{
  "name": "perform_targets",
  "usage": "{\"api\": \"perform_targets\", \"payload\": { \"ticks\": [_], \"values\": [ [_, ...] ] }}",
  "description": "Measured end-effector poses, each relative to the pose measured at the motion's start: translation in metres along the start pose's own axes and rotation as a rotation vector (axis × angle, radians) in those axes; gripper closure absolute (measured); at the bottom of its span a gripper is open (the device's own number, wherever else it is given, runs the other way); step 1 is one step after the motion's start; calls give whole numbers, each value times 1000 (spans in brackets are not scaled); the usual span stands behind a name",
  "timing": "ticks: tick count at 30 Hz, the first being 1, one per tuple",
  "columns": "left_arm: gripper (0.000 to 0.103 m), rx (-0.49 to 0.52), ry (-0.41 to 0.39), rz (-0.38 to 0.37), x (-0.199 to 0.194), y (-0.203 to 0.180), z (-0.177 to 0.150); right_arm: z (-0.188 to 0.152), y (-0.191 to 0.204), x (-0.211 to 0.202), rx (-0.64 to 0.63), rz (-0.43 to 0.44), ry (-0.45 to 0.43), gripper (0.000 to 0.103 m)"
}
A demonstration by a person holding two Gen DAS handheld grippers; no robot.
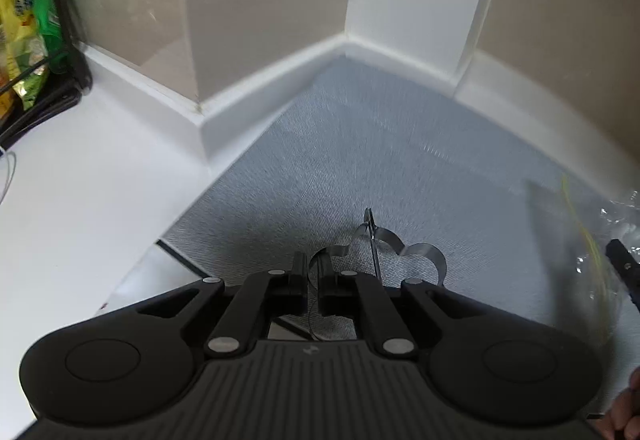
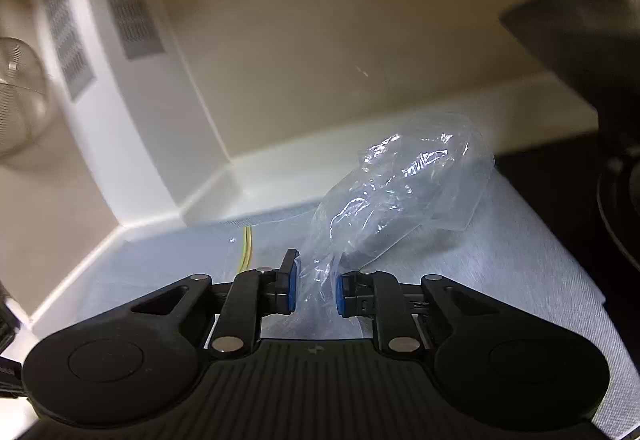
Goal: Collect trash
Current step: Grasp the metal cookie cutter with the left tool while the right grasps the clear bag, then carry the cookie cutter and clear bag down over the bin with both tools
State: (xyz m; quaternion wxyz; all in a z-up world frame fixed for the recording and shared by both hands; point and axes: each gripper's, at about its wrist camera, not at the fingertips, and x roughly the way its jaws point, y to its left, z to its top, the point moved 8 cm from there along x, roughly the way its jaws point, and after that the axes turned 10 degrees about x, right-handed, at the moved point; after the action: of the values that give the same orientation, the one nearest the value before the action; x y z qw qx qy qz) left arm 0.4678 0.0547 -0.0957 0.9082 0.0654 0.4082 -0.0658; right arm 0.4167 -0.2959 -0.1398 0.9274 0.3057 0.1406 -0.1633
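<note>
1. Clear plastic, crumpled and glinting: the bag (image 2: 404, 196) is the trash in play. It rises off the grey mat (image 2: 520, 240) in front of the right gripper (image 2: 316, 290), and its lower end hangs between the blue-padded fingers (image 2: 291, 288).
2. Those fingers stand apart with the film loose between them, so the bag looks not yet gripped. I judge this pick as just beginning.
3. The left gripper (image 1: 314, 282) has its fingers nearly together on a thin bent metal strip (image 1: 380, 246), curled into loops above the mat (image 1: 360, 160). This piece seems already collected.
4. In the left view the bag's edge (image 1: 612, 224) and a yellow-green line on it show at far right.
5. No bin is visible, so both pieces are left to drop off.
6. Outward: white worktop (image 1: 80, 180), skirting, beige walls, and snack packets (image 1: 24, 36) on a black rack at far left.
</note>
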Motion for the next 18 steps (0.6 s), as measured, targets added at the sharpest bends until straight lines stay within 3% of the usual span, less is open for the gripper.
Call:
{"api": "perform_targets", "payload": {
  "ticks": [9, 14, 18],
  "values": [
    [99, -70, -94, 0, -90, 19, -22, 9, 41, -55, -63, 197, -67, 84],
    [99, -60, -157, 40, -159, 16, -59, 3, 66, -150, -103, 343, -105, 84],
    [99, -70, -186, 54, -210, 23, -107, -13, 74, -232, -137, 483, -58, 84]
  ]
}}
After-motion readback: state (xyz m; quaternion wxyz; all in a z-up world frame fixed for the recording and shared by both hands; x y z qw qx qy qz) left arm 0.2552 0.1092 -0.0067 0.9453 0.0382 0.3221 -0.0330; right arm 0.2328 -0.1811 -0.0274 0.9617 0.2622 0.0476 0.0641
